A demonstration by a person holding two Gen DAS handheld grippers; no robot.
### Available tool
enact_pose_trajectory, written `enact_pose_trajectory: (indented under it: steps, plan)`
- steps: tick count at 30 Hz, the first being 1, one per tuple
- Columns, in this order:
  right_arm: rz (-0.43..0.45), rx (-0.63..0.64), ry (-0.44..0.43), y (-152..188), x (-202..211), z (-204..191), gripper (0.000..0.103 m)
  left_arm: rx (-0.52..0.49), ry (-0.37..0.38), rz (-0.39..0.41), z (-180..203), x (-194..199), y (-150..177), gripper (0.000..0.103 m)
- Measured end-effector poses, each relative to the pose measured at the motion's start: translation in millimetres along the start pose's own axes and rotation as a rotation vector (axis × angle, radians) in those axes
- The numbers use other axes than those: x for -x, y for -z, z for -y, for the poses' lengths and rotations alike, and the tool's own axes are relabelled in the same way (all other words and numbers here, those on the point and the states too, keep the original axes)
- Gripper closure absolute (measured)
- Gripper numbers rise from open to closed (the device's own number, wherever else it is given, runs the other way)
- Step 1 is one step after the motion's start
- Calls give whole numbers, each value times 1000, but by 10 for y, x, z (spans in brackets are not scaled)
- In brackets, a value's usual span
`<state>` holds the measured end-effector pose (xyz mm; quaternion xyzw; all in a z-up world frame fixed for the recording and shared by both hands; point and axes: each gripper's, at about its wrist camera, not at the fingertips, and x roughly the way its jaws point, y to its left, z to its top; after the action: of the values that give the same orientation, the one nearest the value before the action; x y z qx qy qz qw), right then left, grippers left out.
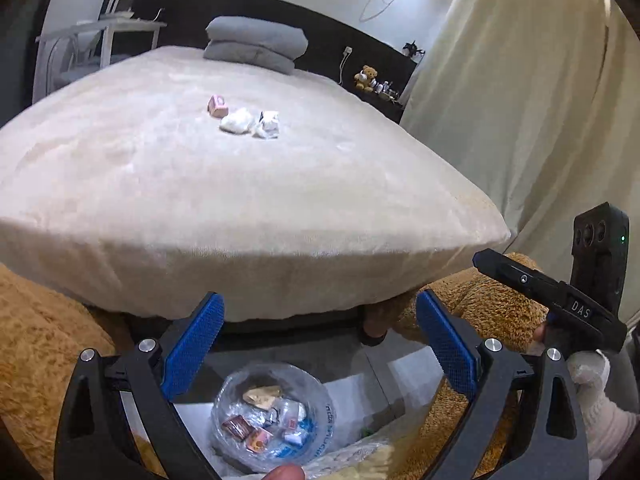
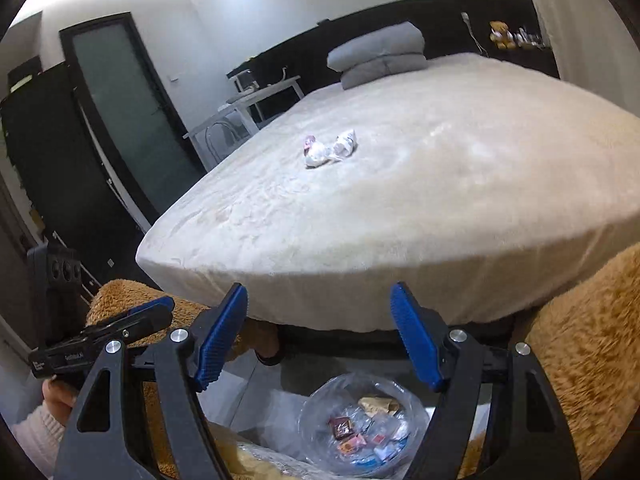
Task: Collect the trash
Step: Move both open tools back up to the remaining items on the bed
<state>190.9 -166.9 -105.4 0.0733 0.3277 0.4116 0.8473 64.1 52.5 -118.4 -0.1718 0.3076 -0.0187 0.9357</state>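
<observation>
Both the left gripper (image 1: 320,344) and right gripper (image 2: 320,340) gape wide, empty, over the plastic bag (image 1: 272,420) at 6 o'clock; three trash scraps (image 1: 244,118) wait at 12 o'clock on the bed (image 1: 200,208), likely next

Cream bed (image 1: 240,200), grey pillows (image 1: 256,42), pink, possibly carton, scrap (image 1: 217,106), blue-padded tools.

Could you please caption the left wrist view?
Open left hand-held gripper above clear plastic trash bag; three crumpled wrappers remain on beige bed.
</observation>
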Motion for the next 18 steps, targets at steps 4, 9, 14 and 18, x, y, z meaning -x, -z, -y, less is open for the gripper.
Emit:
enact_pose_trajectory:
  steps: [4,9,14,18]
  plan:
    - [47,0,6,-230,95,25,29,-59,-14,15,110,-5,-224,9]
    - [48,-28,-2,-454,11,206,29,-126,-30,41,175,-38,-479,9]
    - [20,-1,-10,-685,-228,250,29,-101,3,35,36,-203,-750,9]
    - [30,7,-13,-888,-418,262,20,-42,53,19,-155,-392,-957,9]
